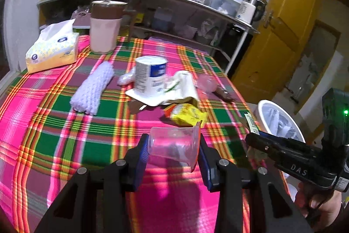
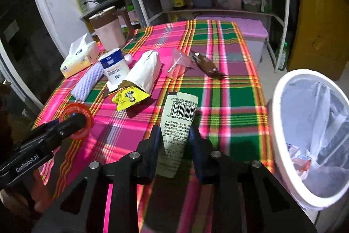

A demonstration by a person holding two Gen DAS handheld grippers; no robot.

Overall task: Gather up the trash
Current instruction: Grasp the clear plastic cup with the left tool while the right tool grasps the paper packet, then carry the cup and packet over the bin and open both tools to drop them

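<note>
Table (image 2: pixel 229 115): covered by a plaid cloth in pink, green and orange; litter lies scattered over its middle.
Left gripper (image 1: pixel 173 146): its 2 blue-padded fingers pinch a clear plastic cup (image 1: pixel 174 145) lying sideways between them, held above the cloth; the cup has a red rim, which faces the right gripper's camera.
Right gripper (image 2: pixel 175 138): its fingers are pressed against both sides of a pale flat wrapper (image 2: pixel 178 123) printed with a barcode and small text; the wrapper sticks forward past the fingertips, over the table's near part.
Trash bin (image 2: pixel 281 128): white, lined with a thin bag, standing just beside the table's right edge; some wrappers sit at its bottom.
Yellow snack packet (image 1: pixel 186 115): crumpled on the cloth, just ahead of the held cup.
White paper bag (image 2: pixel 145 73): lying on its side, its open end touching the yellow packet.
White can with blue label (image 1: pixel 150 78): upright on a flat white sheet, next to the paper bag.
Foam net sleeve (image 1: pixel 92 88): white, stretched out left of the can.
Brown wrapper (image 2: pixel 208 64): on the far right part of the cloth, beside a crumpled clear pink bag (image 2: pixel 178 61).
Tissue pack (image 1: pixel 52 49): at the far left corner, tissue poking out.
Pink jug with brown lid (image 1: pixel 105 26): upright near the tissue pack.
</note>
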